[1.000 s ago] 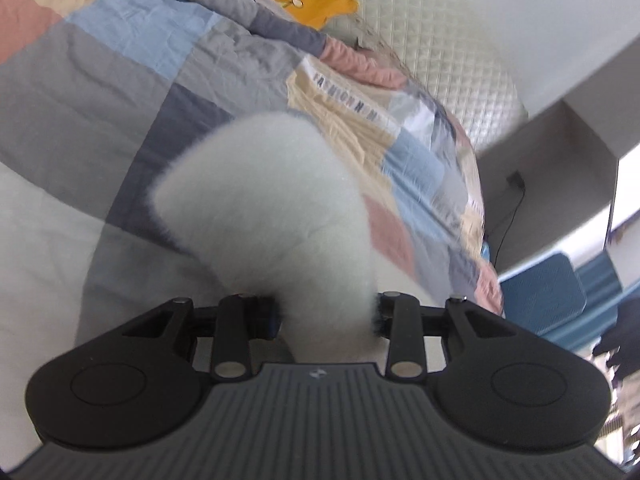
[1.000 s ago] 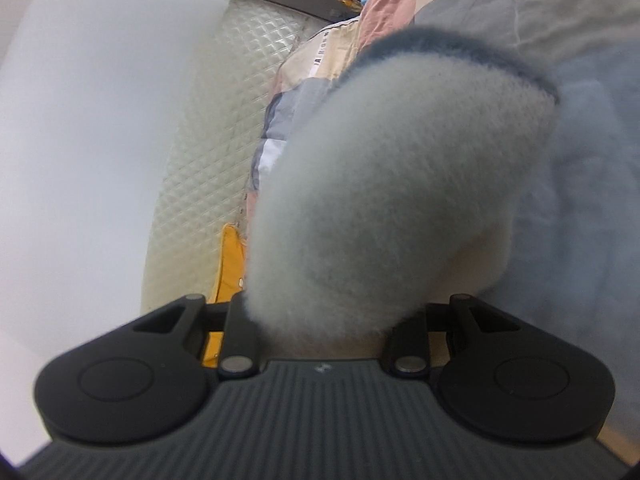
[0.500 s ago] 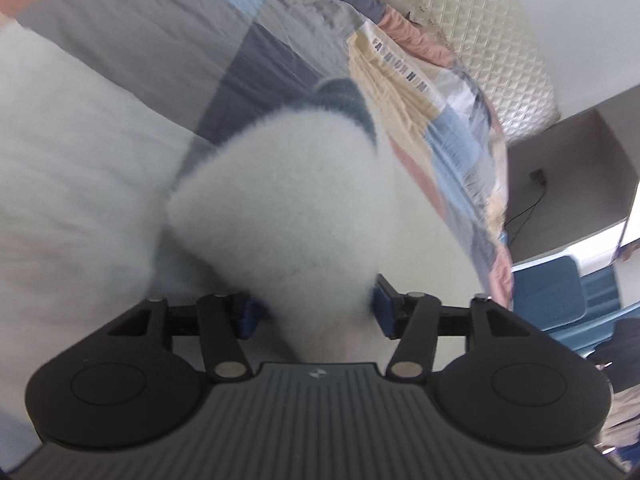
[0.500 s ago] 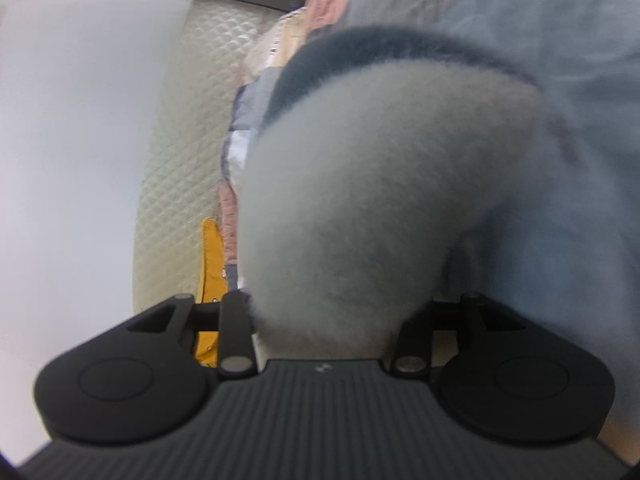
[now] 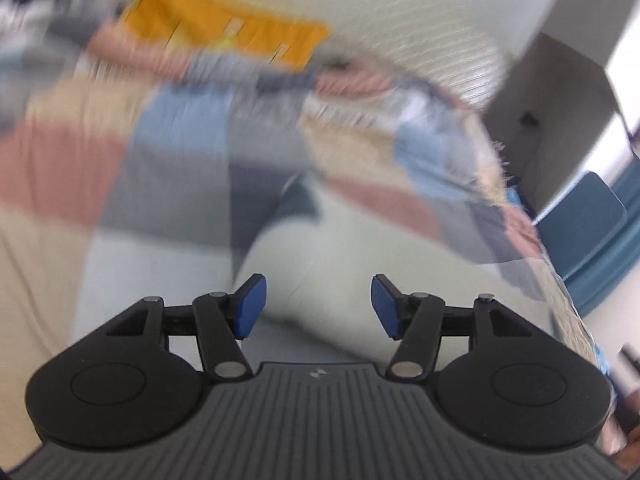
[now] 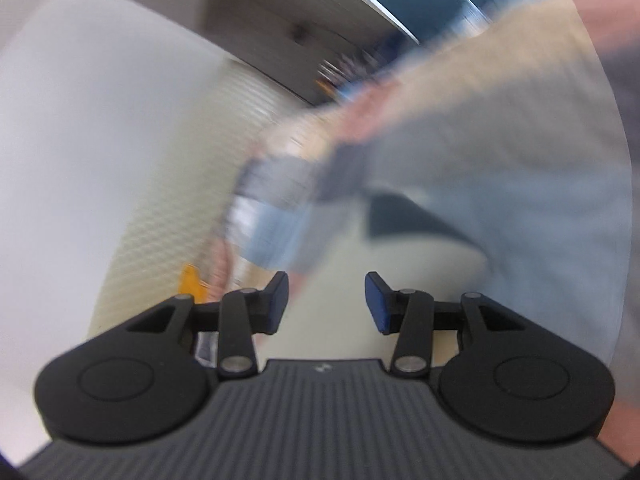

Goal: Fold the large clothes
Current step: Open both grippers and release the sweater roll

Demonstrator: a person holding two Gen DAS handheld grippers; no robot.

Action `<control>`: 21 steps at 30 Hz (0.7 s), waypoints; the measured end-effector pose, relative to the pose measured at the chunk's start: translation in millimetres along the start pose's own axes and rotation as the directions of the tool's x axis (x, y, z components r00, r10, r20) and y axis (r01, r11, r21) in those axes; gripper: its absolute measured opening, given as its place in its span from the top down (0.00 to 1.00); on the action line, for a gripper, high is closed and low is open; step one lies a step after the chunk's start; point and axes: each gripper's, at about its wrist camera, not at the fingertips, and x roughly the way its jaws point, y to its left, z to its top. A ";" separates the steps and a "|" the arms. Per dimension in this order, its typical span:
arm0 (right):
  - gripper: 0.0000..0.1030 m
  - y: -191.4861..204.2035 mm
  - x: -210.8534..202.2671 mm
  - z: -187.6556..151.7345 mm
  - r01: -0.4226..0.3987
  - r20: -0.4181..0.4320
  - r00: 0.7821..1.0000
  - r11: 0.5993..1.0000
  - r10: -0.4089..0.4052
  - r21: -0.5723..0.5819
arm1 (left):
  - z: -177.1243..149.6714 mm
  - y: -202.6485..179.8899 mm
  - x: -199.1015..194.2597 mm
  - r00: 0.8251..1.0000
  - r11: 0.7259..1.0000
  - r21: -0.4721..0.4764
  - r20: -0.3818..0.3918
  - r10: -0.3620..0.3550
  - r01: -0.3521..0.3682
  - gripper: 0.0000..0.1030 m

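Note:
The pale fluffy garment (image 5: 320, 264) lies on the bed below my left gripper (image 5: 318, 304), its dark teal edge (image 5: 298, 200) at the far end. My left gripper is open, blue pads (image 5: 250, 306) apart, with nothing between them and lifted clear of the fabric. In the right wrist view the same garment (image 6: 404, 264) with its dark edge (image 6: 400, 216) lies ahead of my right gripper (image 6: 327, 300). That one is open too, with nothing between its fingers. Both views are smeared by motion.
A patchwork quilt (image 5: 172, 148) covers the bed under the garment. A yellow pillow (image 5: 224, 36) lies against the cream quilted headboard (image 5: 420, 28). A blue chair (image 5: 580, 224) stands past the bed's right edge. A white wall (image 6: 100, 120) fills the left of the right wrist view.
Both grippers have let go of the fluffy garment and opened. They have risen and pulled back, and the garment now lies on the bed beneath them.

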 end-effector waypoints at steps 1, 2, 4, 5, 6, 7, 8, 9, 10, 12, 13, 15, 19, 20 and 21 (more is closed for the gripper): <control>0.55 17.5 -12.3 4.4 -0.020 0.029 0.999 0.999 0.021 -0.041 | 6.9 -8.9 -18.1 0.999 0.999 0.037 0.031 -0.010 0.009 0.38; 0.55 30.2 -28.1 8.1 -0.041 0.056 0.997 0.995 0.046 -0.087 | 13.4 -17.1 -35.4 0.998 0.998 0.065 0.056 -0.016 0.013 0.38; 0.55 64.1 -58.1 13.6 -0.062 0.103 0.991 0.980 0.083 -0.189 | 23.8 -31.5 -68.9 0.995 0.994 0.105 0.084 -0.044 0.035 0.38; 0.55 77.8 -74.6 14.6 -0.071 0.125 0.987 0.969 0.103 -0.235 | 28.5 -38.3 -84.8 0.995 0.991 0.124 0.085 -0.053 0.043 0.38; 0.55 88.9 -89.0 15.4 -0.069 0.147 0.983 0.958 0.113 -0.277 | 31.7 -43.6 -101.5 0.994 0.989 0.141 0.092 -0.059 0.046 0.38; 0.55 97.9 -109.6 13.6 -0.059 0.171 0.978 0.947 0.118 -0.317 | 33.3 -49.6 -117.4 0.993 0.986 0.161 0.100 -0.067 0.050 0.38; 0.55 104.7 -128.8 8.8 -0.057 0.191 0.973 0.935 0.131 -0.349 | 34.1 -55.5 -132.3 0.992 0.979 0.196 0.102 -0.072 0.051 0.38; 0.55 113.5 -140.9 6.6 -0.060 0.202 0.969 0.923 0.146 -0.379 | 33.7 -62.2 -146.9 0.991 0.971 0.235 0.109 -0.072 0.044 0.38; 0.55 119.2 -155.3 2.7 -0.063 0.202 0.967 0.912 0.157 -0.405 | 32.2 -67.3 -163.6 0.989 0.963 0.269 0.126 -0.071 0.035 0.38; 0.55 130.4 -177.0 -3.2 -0.080 0.189 0.965 0.890 0.182 -0.449 | 27.5 -76.6 -190.2 0.985 0.948 0.316 0.157 -0.076 0.023 0.38; 0.55 136.7 -183.2 -4.9 -0.083 0.174 0.967 0.879 0.184 -0.469 | 23.9 -79.2 -203.0 0.982 0.944 0.329 0.167 -0.087 0.027 0.38; 0.54 147.2 -194.7 -10.3 -0.112 0.130 0.971 0.865 0.199 -0.489 | 17.4 -85.0 -225.0 0.977 0.936 0.351 0.185 -0.105 0.034 0.38; 0.47 155.5 -219.9 -35.7 -0.116 0.085 0.976 0.806 0.201 -0.580 | -9.3 -91.1 -266.2 0.967 0.921 0.390 0.239 -0.086 -0.014 0.38; 0.47 160.2 -228.1 -43.1 -0.112 0.080 0.976 0.787 0.200 -0.607 | -17.3 -92.7 -272.6 0.965 0.916 0.400 0.248 -0.084 -0.023 0.38; 0.47 160.3 -234.2 -50.5 -0.115 0.069 0.977 0.770 0.203 -0.628 | -24.9 -94.1 -277.4 0.966 0.912 0.409 0.244 -0.085 -0.024 0.38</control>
